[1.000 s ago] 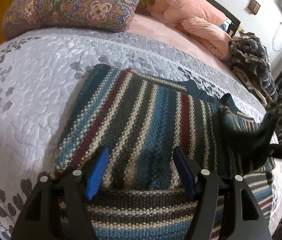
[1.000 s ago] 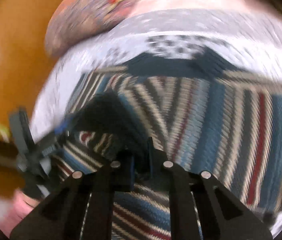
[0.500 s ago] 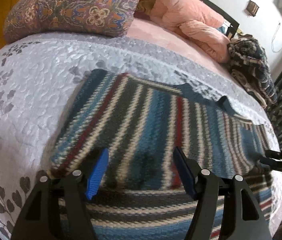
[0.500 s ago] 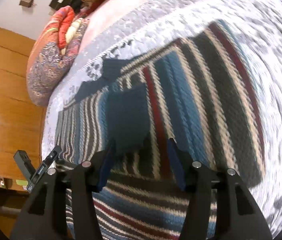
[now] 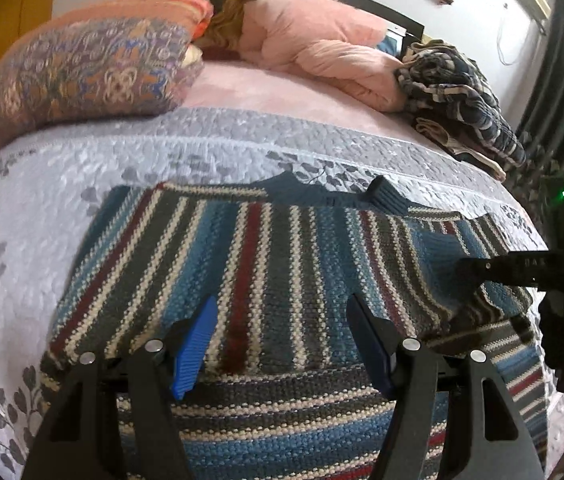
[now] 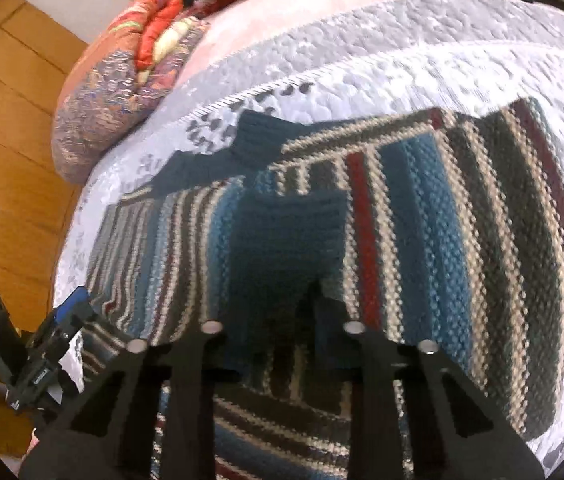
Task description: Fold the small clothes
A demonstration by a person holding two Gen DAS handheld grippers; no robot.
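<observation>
A knitted sweater (image 5: 261, 260) with blue, grey, cream and red stripes lies flat on the grey quilt (image 5: 41, 220), its teal collar (image 5: 386, 196) at the far edge. One sleeve is folded across the body, with its teal cuff (image 6: 286, 232) on top. My left gripper (image 5: 282, 340) hovers open over the near hem, nothing between its blue pads. My right gripper (image 6: 282, 304) is low at the cuff with its fingertips lost in shadow. In the left wrist view the right gripper (image 5: 478, 268) reaches in from the right and rests by the cuff (image 5: 438, 246).
A patterned pillow (image 5: 81, 76) and a pink blanket (image 5: 314, 52) lie at the head of the bed. A heap of dark clothes (image 5: 454, 92) sits at the far right. The bed edge drops to wooden boards (image 6: 1, 160) on the left of the right wrist view.
The right gripper carried the cuff across the body and opened over it. Its fingers now stand closer together and lower. The left gripper stayed open and tilted up slightly.
</observation>
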